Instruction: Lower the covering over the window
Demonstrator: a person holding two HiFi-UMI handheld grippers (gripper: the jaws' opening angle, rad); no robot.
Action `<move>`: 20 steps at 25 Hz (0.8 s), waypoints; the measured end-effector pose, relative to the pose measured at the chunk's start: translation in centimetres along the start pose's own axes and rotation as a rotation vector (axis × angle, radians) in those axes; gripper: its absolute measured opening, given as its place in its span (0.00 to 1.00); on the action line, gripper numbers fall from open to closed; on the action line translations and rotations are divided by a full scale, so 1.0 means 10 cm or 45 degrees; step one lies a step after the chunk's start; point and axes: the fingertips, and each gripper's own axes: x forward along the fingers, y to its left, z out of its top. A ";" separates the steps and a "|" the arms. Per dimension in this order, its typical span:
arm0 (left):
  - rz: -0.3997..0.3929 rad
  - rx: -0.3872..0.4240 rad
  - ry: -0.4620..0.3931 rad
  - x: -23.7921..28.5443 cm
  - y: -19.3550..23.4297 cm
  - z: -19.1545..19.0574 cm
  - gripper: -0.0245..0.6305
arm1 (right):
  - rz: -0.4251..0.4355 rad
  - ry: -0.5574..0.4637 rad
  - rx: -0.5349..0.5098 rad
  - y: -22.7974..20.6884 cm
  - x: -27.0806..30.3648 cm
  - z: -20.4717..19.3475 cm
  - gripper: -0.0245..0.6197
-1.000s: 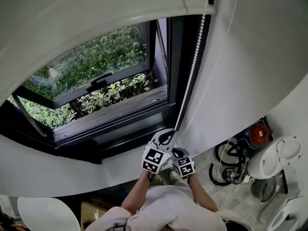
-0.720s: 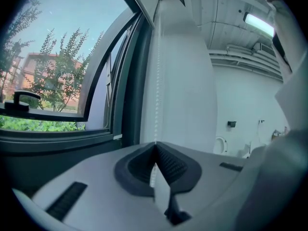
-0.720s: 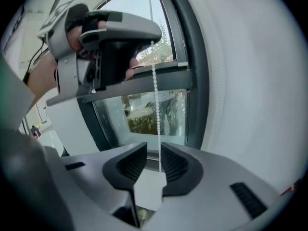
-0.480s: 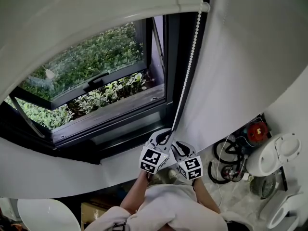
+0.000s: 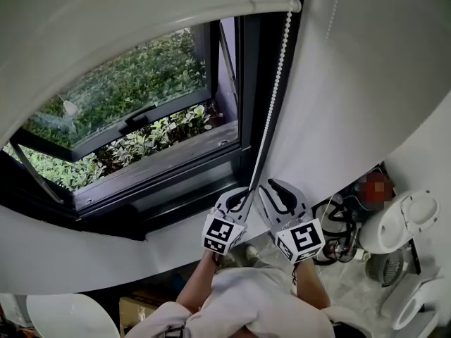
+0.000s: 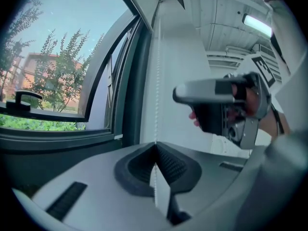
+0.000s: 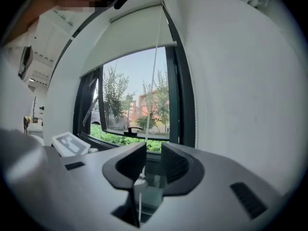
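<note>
A white roller blind (image 5: 127, 20) is rolled up above the dark-framed window (image 5: 243, 118). Its white bead chain (image 5: 276, 83) hangs down the right side of the frame. My left gripper (image 5: 242, 201) is shut on the chain, which is pinched between the pads (image 6: 155, 147) in the left gripper view. My right gripper (image 5: 277, 189) is just right of it and slightly higher. Its jaws have just been opening and now stand apart. In the right gripper view the chain (image 7: 155, 76) drops into the gap of the right gripper (image 7: 153, 160), and the pads do not press on it.
The window sash with its black handle (image 5: 134, 122) is tilted open over green shrubs (image 5: 127, 90). A white wall (image 5: 366, 83) is on the right. Below it are coiled cables (image 5: 338, 234) and a white appliance (image 5: 402, 227). A white round object (image 5: 67, 315) lies at lower left.
The right gripper has risen from beside the left one to slightly above it, and its jaws have opened. The left gripper has kept its hold on the chain in place.
</note>
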 end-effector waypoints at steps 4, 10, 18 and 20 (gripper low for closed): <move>-0.001 0.008 -0.001 0.00 -0.01 0.00 0.06 | 0.045 -0.123 -0.050 0.03 0.05 0.53 0.18; -0.004 0.014 0.001 -0.01 -0.02 -0.01 0.06 | 0.073 -0.271 -0.107 0.04 0.12 1.12 0.18; -0.020 0.033 0.004 0.00 -0.05 -0.02 0.06 | 0.091 -0.350 -0.126 0.03 0.23 1.53 0.12; -0.029 0.034 0.004 0.01 -0.09 0.00 0.06 | 0.088 -0.345 -0.094 0.01 0.24 1.53 0.04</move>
